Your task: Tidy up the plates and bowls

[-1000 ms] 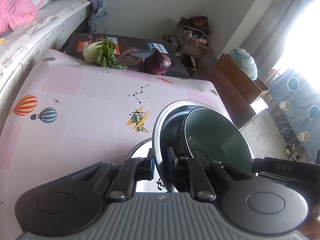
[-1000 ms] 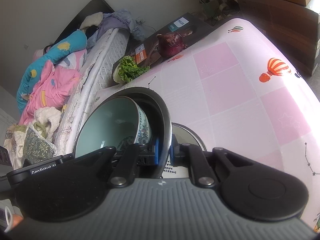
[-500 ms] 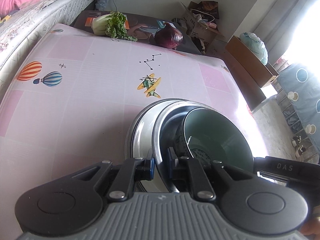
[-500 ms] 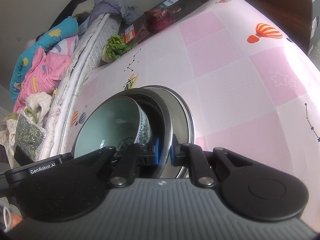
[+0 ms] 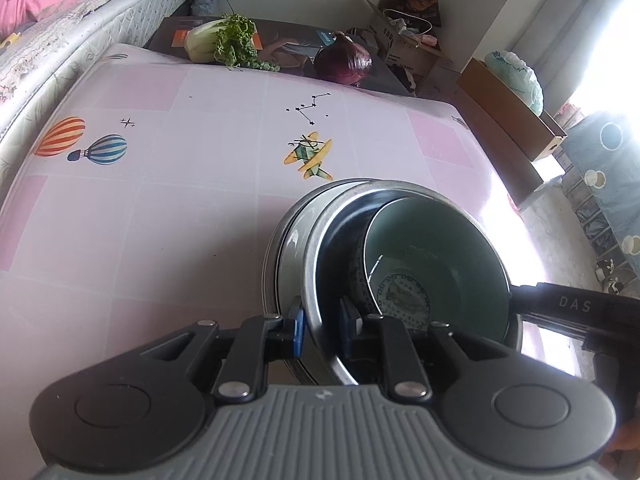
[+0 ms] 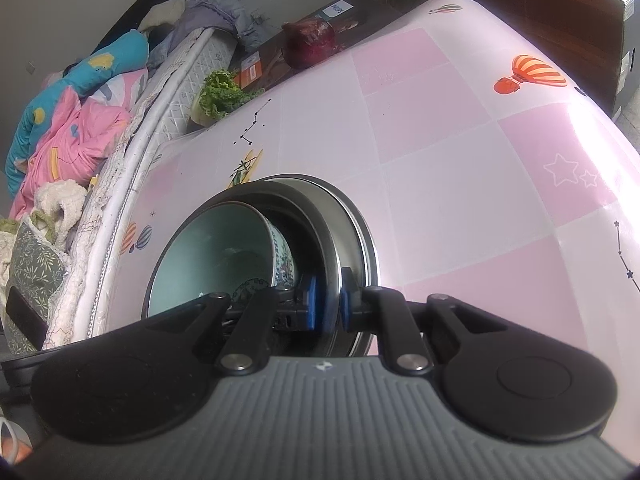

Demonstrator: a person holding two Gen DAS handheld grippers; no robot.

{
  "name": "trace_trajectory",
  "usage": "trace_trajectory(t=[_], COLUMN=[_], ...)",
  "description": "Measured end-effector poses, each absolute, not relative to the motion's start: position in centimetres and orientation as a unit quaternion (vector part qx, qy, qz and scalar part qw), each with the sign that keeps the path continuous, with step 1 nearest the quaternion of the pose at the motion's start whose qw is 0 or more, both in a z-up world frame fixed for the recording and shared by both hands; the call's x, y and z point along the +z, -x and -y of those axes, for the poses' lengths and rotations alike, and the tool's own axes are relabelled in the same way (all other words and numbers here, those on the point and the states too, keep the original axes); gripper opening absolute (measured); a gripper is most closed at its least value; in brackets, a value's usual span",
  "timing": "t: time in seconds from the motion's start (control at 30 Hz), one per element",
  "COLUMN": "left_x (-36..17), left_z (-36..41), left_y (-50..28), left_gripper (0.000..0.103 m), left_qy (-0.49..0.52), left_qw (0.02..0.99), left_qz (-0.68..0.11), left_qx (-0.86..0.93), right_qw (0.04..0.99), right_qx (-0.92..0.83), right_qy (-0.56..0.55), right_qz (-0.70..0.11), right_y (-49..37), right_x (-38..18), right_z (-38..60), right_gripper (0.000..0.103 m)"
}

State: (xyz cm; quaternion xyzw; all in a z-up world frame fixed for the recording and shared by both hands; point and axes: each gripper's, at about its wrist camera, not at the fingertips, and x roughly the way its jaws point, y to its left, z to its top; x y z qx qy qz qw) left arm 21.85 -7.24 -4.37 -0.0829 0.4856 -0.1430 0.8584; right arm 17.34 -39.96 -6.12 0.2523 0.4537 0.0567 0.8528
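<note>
A steel bowl (image 5: 316,256) holds a teal ceramic bowl (image 5: 436,248) with a patterned bottom. Both sit inside a larger steel plate (image 5: 286,248) on the pink table. My left gripper (image 5: 322,326) straddles the steel bowl's rim, pads slightly apart from it. My right gripper (image 6: 326,300) straddles the opposite rim of the steel bowl (image 6: 320,216), with the teal bowl (image 6: 216,256) to its left and the steel plate (image 6: 360,228) beneath. Both jaws have widened a little.
The table has a pink checked cloth (image 5: 180,200) with balloon and plane prints. A green leafy vegetable (image 5: 224,40) and a red cabbage (image 5: 344,62) lie at its far edge. A bed (image 5: 80,8) runs along the left. Boxes (image 5: 404,36) stand beyond.
The stacked bowls came down into the steel plate on the table. Both grippers' pads have spread slightly off the steel bowl's rim.
</note>
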Motion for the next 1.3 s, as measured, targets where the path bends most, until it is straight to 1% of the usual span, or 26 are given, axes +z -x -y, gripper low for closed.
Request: trace_trajectory(t=[0.07,0.13,0.23,0.3,0.37,0.4,0.5,0.6,0.63,0.73,0.83,0.9,1.03,1.17,1.27,1.3], left_x=[-4.0,-3.6,-3.1,-2.8,-2.4,-2.2,-1.5,-0.7,-0.5,0.5,1.3,1.7,2.2,2.3,2.4,2.4], left_z=[7.3,7.1,6.7,6.3,5.9,5.7,5.2,5.0,4.9,4.9,4.8,4.6,4.0,3.5,3.4,3.4], left_y=[-21.8,-21.7,-21.5,-21.2,-20.9,-20.7,-19.8,-18.7,-18.3,-16.8,-15.2,-14.3,-12.7,-11.7,-11.2,-11.1], left_gripper=[0.018,0.02,0.032,0.048,0.057,0.062,0.072,0.079,0.08,0.088,0.094,0.1,0.103,0.103,0.103,0.103], left_qy=[0.078,0.077,0.076,0.074,0.074,0.075,0.075,0.063,0.059,0.038,0.009,-0.004,-0.012,-0.024,-0.042,-0.047], left_qw=[0.862,0.865,0.871,0.876,0.88,0.881,0.886,0.895,0.897,0.905,0.913,0.918,0.924,0.926,0.928,0.927], left_qz=[-0.48,-0.476,-0.467,-0.46,-0.454,-0.451,-0.44,-0.424,-0.421,-0.404,-0.387,-0.377,-0.365,-0.365,-0.362,-0.366], left_qx=[-0.141,-0.138,-0.13,-0.124,-0.121,-0.123,-0.126,-0.123,-0.123,-0.126,-0.125,-0.122,-0.118,-0.097,-0.077,-0.07], right_qw=[0.857,0.859,0.862,0.862,0.862,0.863,0.87,0.876,0.879,0.889,0.909,0.915,0.92,0.933,0.939,0.941], right_qx=[0.053,0.049,0.046,0.046,0.049,0.051,0.05,0.05,0.05,0.052,0.051,0.059,0.069,0.055,0.058,0.057], right_qy=[-0.255,-0.257,-0.262,-0.271,-0.285,-0.29,-0.294,-0.298,-0.298,-0.288,-0.245,-0.226,-0.202,-0.135,-0.102,-0.09], right_qz=[-0.445,-0.44,-0.432,-0.425,-0.416,-0.411,-0.393,-0.376,-0.37,-0.352,-0.334,-0.328,-0.328,-0.33,-0.324,-0.322], right_y=[-17.3,-17.2,-16.9,-16.3,-15.4,-15.0,-13.4,-11.5,-10.9,-8.8,-6.5,-5.1,-2.6,-0.7,0.3,0.6], right_x=[-5.6,-5.2,-4.7,-4.3,-3.9,-3.7,-2.9,-1.9,-1.6,-0.5,0.6,1.1,1.5,1.9,2.3,2.5], right_z=[40.1,40.4,41.0,41.6,42.1,42.3,42.8,43.3,43.3,43.1,41.8,40.9,39.4,37.2,36.0,35.5], right_gripper=[0.014,0.016,0.021,0.03,0.036,0.042,0.046,0.051,0.052,0.057,0.068,0.079,0.088,0.092,0.102,0.102])
